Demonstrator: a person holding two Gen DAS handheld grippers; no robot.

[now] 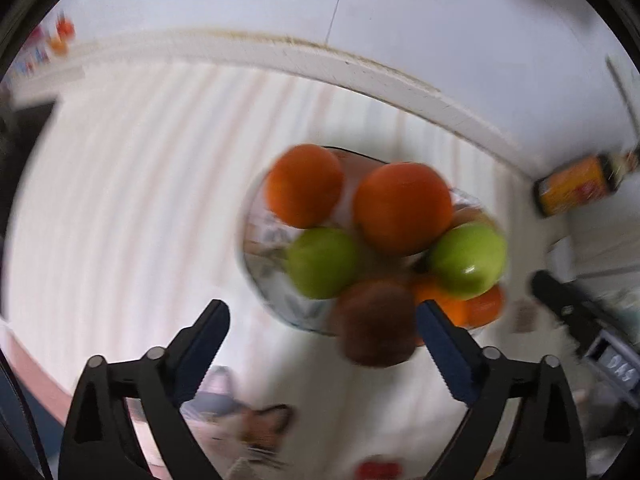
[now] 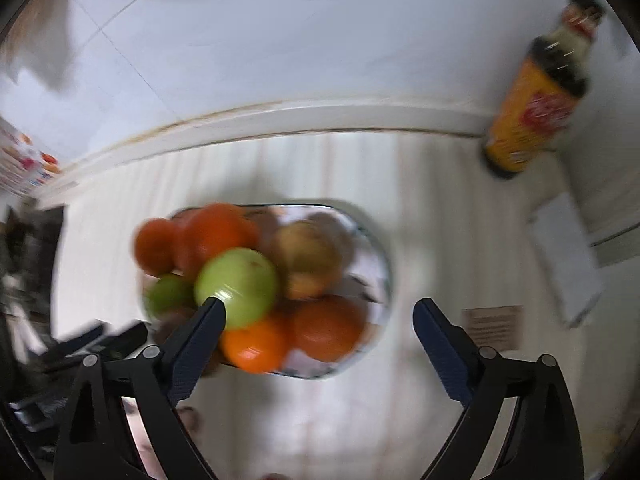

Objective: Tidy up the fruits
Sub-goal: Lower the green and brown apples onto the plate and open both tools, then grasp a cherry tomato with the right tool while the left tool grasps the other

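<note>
Left wrist view
Left claw (image 1: 322, 322): fingers spread wide, nothing between them; it hangs above the near rim of the bowl.
Bowl (image 1: 260, 240): patterned, on the striped bench (image 1: 120, 200), piled with fruit; the picture is blurred.
Oranges: one at the far left of the pile (image 1: 304, 186), a bigger one (image 1: 402, 208) beside it, touching.
Green apples: one on the left (image 1: 322, 262), one on the right (image 1: 466, 258), with the big orange between and behind them.
Brown fruit (image 1: 376, 322): at the near edge of the pile, just inside the right finger; too blurred to name.
Small orange fruit (image 1: 480, 306): low on the right, partly hidden by the right finger.
Bottle (image 1: 576, 188): yellow label, dark cap, at the right by the wall.
Right claw (image 1: 568, 304): a dark shape at the right edge, blurred.

Right wrist view
Right claw (image 2: 320, 316): fingers spread wide and holding nothing; the left finger tip overlaps the green apple (image 2: 236, 286) in the picture, and contact cannot be told.
Bowl (image 2: 380, 272): in the middle of the bench (image 2: 440, 220), under the claw.
Fruit: oranges at the far left (image 2: 156, 246) and near side (image 2: 328, 326), a second green apple (image 2: 168, 294) low left, brownish fruit (image 2: 308, 254) at the back.
Bottle (image 2: 536, 112): upright at the far right, well apart from the bowl.
</note>
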